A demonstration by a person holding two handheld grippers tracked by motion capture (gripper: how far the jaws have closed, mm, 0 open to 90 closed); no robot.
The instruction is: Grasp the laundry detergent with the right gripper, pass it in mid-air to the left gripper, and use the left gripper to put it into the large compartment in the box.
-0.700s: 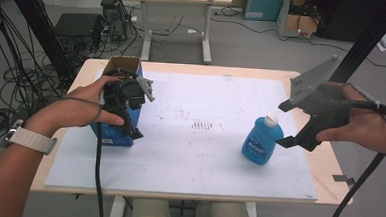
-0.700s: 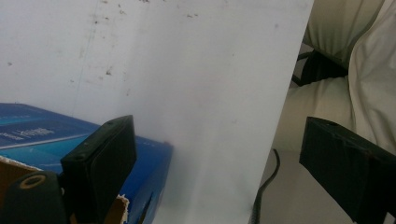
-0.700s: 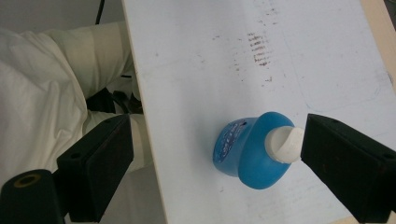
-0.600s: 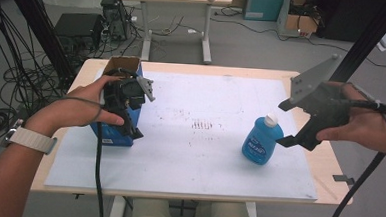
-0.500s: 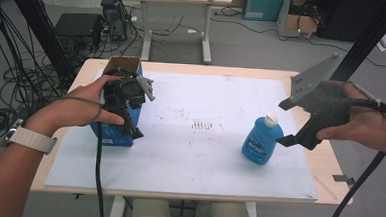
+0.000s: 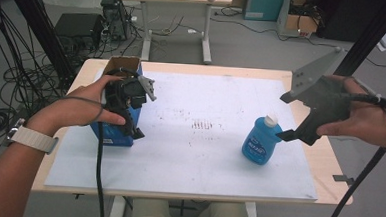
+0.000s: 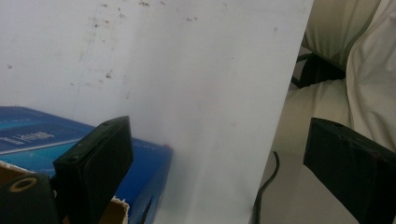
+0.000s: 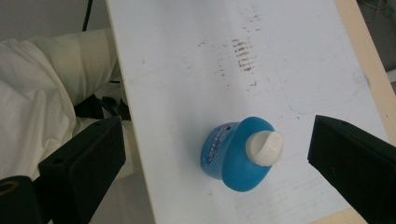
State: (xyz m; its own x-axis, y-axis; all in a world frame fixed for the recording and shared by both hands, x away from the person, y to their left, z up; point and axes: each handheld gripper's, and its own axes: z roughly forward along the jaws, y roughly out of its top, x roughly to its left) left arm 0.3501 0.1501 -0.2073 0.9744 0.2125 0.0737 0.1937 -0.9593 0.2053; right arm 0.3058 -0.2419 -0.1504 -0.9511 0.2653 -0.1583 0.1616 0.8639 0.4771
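A blue bottle [image 6: 261, 143] with a white cap stands upright on the white board [image 6: 203, 154] at the right. My right gripper [image 6: 286, 118] hovers just right of it and slightly higher, jaws wide open. In the right gripper view the bottle [image 8: 233, 161] sits below and between the open jaws of that gripper [image 8: 217, 128], untouched. A blue carton [image 6: 110, 132] with an open brown top stands at the board's left. My left gripper [image 6: 131, 127] hangs over it, open. In the left gripper view the carton [image 7: 32, 140] lies by the left jaw of that gripper [image 7: 219, 140], which holds nothing.
The board lies on a wooden table [image 6: 323, 160] whose rim shows around it. The person's light-trousered legs [image 7: 336, 51] are under the near edge. Black cables [image 6: 97, 183] trail from both grippers. Desks, boxes and floor cables stand beyond the table.
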